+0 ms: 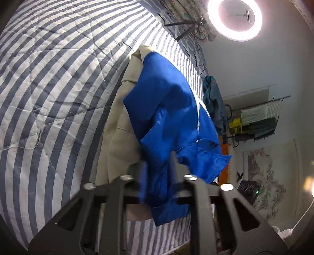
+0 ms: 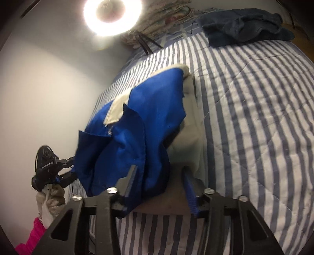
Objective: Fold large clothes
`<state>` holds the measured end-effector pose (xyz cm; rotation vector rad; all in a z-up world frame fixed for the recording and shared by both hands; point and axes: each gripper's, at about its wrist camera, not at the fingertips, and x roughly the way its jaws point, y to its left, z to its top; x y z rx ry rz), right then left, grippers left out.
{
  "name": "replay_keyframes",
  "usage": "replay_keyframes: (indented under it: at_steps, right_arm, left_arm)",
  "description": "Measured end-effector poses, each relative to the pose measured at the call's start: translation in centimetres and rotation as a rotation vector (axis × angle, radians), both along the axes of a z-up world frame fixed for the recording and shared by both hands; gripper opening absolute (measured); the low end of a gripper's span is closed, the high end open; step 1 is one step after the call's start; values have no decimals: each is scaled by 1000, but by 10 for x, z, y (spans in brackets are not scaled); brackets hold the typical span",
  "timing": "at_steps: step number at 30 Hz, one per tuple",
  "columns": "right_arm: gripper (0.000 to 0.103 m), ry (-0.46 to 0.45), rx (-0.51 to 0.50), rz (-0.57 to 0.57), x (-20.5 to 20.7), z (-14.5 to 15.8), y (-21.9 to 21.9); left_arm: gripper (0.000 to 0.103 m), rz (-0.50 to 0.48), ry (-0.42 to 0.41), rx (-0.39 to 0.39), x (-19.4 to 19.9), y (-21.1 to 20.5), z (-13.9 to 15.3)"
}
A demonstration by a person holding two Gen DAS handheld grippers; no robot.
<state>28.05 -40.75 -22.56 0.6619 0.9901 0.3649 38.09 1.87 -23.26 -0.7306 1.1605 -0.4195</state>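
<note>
A large blue and beige garment lies bunched on the striped bed. My left gripper is shut on a fold of its blue cloth and holds that edge up. In the right wrist view the same garment hangs in folds, and the left gripper shows at its far left edge. My right gripper stands open around the near blue fold, with cloth draped between and over its fingers.
A dark teal garment lies crumpled at the far corner of the bed. A ring light on a tripod stands past the bed's head. A wall rack with folded items is beside the bed.
</note>
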Motion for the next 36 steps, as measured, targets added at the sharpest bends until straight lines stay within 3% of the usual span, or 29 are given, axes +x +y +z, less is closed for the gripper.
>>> replay_keyframes:
  at_steps: [1, 3, 4, 6, 8, 11, 13, 15, 20, 22, 23, 26, 31, 33, 36]
  right_arm:
    - [30, 1, 1, 17, 2, -2, 3]
    - [6, 11, -17, 46, 6, -5, 10]
    - [1, 13, -19, 53, 5, -4, 11]
    - [0, 4, 27, 48, 0, 4, 5]
    - [0, -30, 81, 41, -8, 20, -4]
    - [0, -70, 130, 18, -21, 33, -22]
    - [0, -35, 127, 2, -23, 20, -26]
    - [0, 10, 94, 5, -20, 4, -21]
    - [3, 40, 9, 44, -20, -10, -8]
    - [10, 40, -42, 56, -23, -2, -10]
    - [21, 25, -94, 49, -27, 6, -15]
    - [22, -76, -154, 52, -48, 39, -22]
    - [22, -197, -108, 212, -57, 79, 6]
    - [25, -205, -119, 273, -46, 81, 29]
    - [26, -191, -159, 358, -24, 71, 71]
  left_arm:
    - [1, -7, -3, 3, -1, -2, -1]
    - [0, 0, -14, 13, -6, -3, 5]
    - [0, 8, -19, -4, -12, -3, 10]
    - [0, 17, -30, -47, -27, -4, 23]
    - [0, 10, -75, -18, -44, -7, 34]
    - [0, 17, -17, 54, -49, -9, 12]
    - [0, 28, 48, 67, -48, -6, -10]
    - [0, 35, 62, 75, -46, -3, -19]
    - [0, 2, -10, 195, -52, -6, 5]
    - [0, 7, -42, 222, -59, -2, 16]
    - [0, 18, -66, 225, -65, 2, 24]
    - [0, -8, -133, 189, -87, 4, 43]
    - [0, -133, -210, 214, -105, -24, 59]
    - [0, -154, -216, 249, -101, -36, 57]
    - [0, -157, -200, 241, -95, -42, 50]
